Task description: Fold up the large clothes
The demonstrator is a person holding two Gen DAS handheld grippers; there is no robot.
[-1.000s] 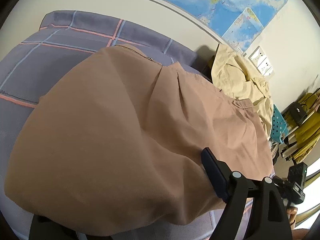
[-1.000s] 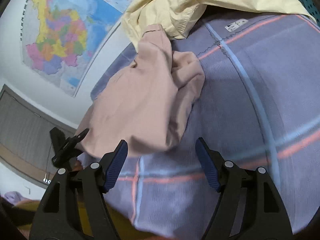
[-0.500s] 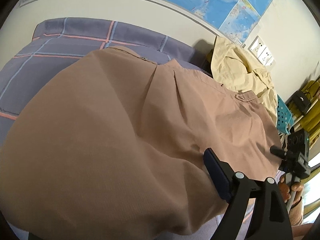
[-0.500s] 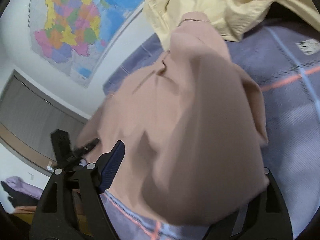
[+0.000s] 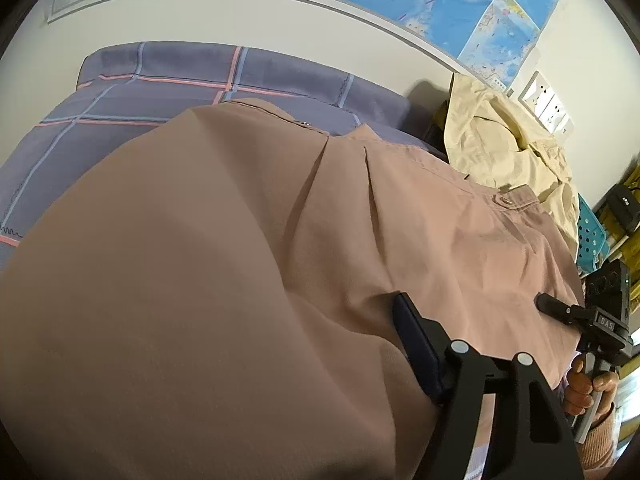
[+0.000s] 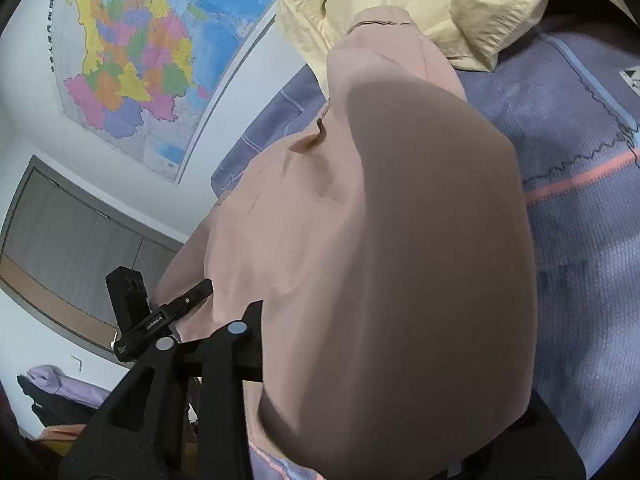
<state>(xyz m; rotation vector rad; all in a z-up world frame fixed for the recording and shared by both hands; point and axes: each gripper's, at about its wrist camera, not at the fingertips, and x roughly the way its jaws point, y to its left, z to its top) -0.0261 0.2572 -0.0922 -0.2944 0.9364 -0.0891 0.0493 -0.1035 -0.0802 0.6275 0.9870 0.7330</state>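
Tan garment (image 5: 224, 264) is draped over the plaid purple bedcover (image 5: 120, 92), its near edge raised, apparently so it can be carried over into a fold. Cloth is held at the left gripper (image 5: 280, 420) and the right gripper (image 6: 360, 380); fabric hides the fingertips, so jaw closure cannot be told. A yellow garment (image 6: 440, 0) is heaped beyond, touching its far end.

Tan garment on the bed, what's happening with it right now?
A person with a gripper in each hand is folding the tan garment on the plaid bedspread. The cloth drapes over both the left gripper and the right gripper, hiding most of their fingers, so I cannot tell whether either is clamped. A yellow garment lies heaped at the far end, beside the tan one.
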